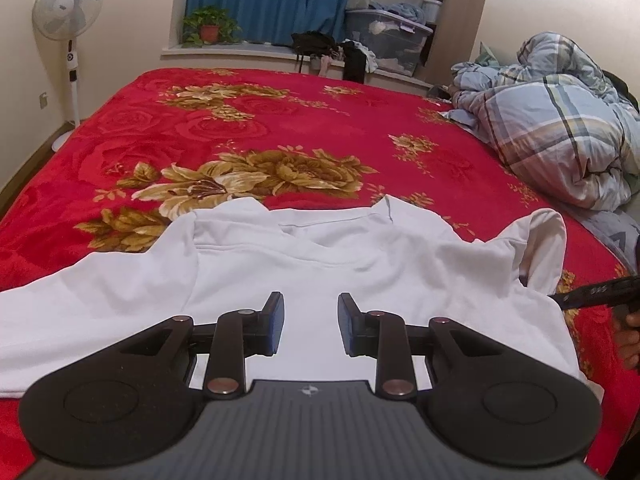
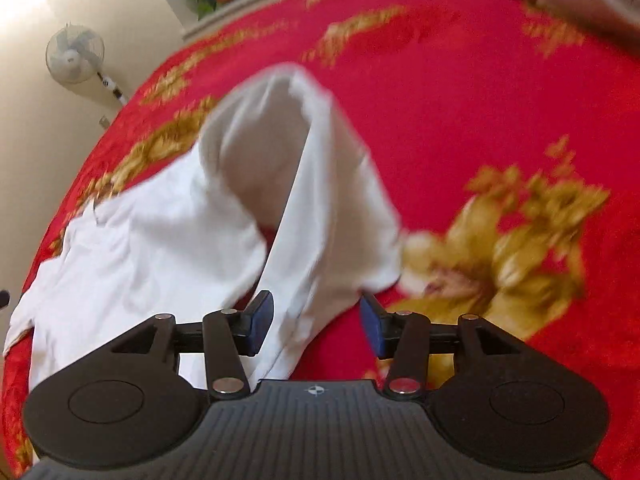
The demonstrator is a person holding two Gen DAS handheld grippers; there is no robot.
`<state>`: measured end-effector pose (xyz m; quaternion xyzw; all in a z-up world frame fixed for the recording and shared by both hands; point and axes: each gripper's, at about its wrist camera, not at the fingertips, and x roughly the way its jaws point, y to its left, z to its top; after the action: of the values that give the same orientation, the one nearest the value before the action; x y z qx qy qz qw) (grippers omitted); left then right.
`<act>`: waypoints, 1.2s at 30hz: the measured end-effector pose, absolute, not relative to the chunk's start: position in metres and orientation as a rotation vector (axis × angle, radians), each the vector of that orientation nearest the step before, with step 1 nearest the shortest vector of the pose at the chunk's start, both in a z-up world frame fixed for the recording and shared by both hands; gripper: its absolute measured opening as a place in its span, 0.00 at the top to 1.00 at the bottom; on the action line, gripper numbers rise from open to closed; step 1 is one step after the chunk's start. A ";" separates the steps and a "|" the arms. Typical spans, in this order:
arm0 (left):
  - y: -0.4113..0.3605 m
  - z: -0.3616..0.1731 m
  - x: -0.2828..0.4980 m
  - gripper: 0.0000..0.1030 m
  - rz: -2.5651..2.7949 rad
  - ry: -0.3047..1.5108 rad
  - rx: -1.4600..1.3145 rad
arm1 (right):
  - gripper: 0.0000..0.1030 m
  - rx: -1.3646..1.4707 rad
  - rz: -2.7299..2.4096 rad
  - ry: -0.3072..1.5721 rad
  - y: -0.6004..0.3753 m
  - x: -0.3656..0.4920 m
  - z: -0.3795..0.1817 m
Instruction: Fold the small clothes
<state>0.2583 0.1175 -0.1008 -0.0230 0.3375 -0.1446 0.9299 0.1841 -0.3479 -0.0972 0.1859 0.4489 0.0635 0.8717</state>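
A white shirt [image 1: 320,264] lies spread on the red flowered bedspread [image 1: 280,120]. My left gripper [image 1: 311,326] is open and empty, hovering over the shirt's lower middle. My right gripper [image 2: 316,322] is open, with a raised fold of the white shirt [image 2: 320,208] lying between its fingers; the jaws stand wide apart and do not pinch it. The right wrist view is blurred. The right gripper also shows at the right edge of the left wrist view [image 1: 600,292], beside the shirt's bunched right sleeve [image 1: 536,248].
A plaid quilt [image 1: 560,120] is heaped on the bed's right side. A standing fan [image 1: 66,12] is at the far left wall. A potted plant [image 1: 208,26], bags and storage boxes [image 1: 384,36] sit on the window ledge beyond the bed.
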 end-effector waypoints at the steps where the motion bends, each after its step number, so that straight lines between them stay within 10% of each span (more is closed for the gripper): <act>1: 0.115 -0.100 0.258 0.68 -0.299 0.688 -0.043 | 0.52 0.390 0.143 0.953 -0.344 0.184 -0.103; 2: 0.113 -0.100 0.259 0.68 -0.301 0.685 -0.040 | 0.52 0.383 0.142 0.963 -0.338 0.186 -0.108; 4: 0.111 -0.099 0.260 0.68 -0.304 0.677 -0.033 | 0.92 0.333 0.129 0.955 -0.332 0.189 -0.107; 13: 0.131 -0.086 0.272 0.68 -0.267 0.637 -0.108 | 0.96 -0.183 -0.126 0.696 -0.375 0.231 0.016; 16: 0.135 -0.084 0.276 0.68 -0.266 0.637 -0.125 | 0.89 -0.437 -0.229 0.538 -0.382 0.228 0.055; 19: 0.136 -0.084 0.279 0.68 -0.268 0.641 -0.131 | 0.51 -0.513 -0.292 0.552 -0.394 0.217 0.042; 29: 0.135 -0.085 0.273 0.68 -0.285 0.648 -0.128 | 0.51 0.623 -0.332 0.774 -0.522 0.185 -0.080; 36: 0.131 -0.096 0.280 0.68 -0.281 0.676 -0.112 | 0.50 0.794 -0.376 0.670 -0.567 0.208 -0.102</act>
<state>0.2800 0.1305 -0.0963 -0.0548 0.3305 -0.1372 0.9322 0.2085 -0.5673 -0.1021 0.3770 0.3183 -0.1788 0.8512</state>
